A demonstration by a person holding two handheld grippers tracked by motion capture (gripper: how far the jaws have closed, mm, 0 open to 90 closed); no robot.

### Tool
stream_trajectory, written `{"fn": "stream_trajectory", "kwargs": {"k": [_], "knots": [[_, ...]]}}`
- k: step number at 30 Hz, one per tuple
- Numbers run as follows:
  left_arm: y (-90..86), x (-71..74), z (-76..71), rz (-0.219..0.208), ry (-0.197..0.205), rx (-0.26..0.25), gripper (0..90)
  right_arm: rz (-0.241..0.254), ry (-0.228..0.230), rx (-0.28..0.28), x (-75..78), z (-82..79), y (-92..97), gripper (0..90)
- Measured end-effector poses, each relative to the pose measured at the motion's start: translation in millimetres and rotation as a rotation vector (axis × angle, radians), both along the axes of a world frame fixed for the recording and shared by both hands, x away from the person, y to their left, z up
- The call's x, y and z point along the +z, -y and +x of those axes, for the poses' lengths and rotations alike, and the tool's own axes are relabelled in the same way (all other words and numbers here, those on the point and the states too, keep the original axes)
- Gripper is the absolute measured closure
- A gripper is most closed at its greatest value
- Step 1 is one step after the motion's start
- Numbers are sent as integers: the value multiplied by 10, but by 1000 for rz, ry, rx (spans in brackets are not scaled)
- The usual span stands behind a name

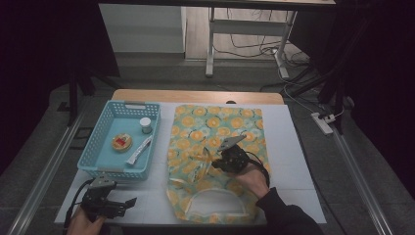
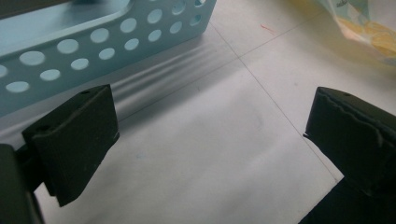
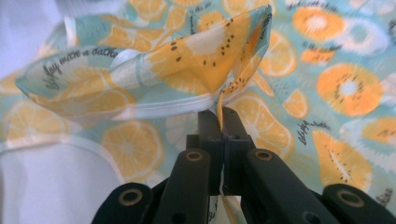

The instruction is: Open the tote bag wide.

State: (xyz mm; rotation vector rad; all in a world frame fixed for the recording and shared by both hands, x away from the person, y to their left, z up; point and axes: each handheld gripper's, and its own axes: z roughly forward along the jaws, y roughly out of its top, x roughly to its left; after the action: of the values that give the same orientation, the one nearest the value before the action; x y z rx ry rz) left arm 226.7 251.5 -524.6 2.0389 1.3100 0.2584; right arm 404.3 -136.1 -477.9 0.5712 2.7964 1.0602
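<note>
Table (image 1: pixel 293 147): a white top, seen from above, with a pale wooden edge at the far side.
Bag (image 1: pixel 215 132): teal cloth printed with orange fruit slices, lying flat at the middle of the table, its white-trimmed mouth toward the person. One fold of it is lifted off the rest.
Basket (image 1: pixel 95 161): light blue with round holes, left of the bag and just apart from it.
Right gripper (image 1: pixel 226 157): over the bag's middle, jaws closed tight on the lifted fold; in the right gripper view (image 3: pixel 219 114) the cloth rises from between the pressed pads.
Left gripper (image 1: pixel 128 201): low at the near left corner, in front of the basket, jaws wide apart with nothing between them, just bare table.
In the basket: a white tube (image 1: pixel 139 150), a round tin (image 1: pixel 122 142) with a red centre, a small jar (image 1: pixel 145 125).
</note>
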Motion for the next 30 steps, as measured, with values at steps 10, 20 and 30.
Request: {"fn": "stream_trajectory", "kwargs": {"k": [10,20,30], "knots": [[-4,-1,-1,-4,1,4,26,67,-15,-10,226,170,-82,900],[-6,-2,0,-5,-1,5,25,108,-30,-38,470,329,-91,900],[-17,-6,4,-10,-3,9,25,115,-17,-41,619,448,-134,900]]}}
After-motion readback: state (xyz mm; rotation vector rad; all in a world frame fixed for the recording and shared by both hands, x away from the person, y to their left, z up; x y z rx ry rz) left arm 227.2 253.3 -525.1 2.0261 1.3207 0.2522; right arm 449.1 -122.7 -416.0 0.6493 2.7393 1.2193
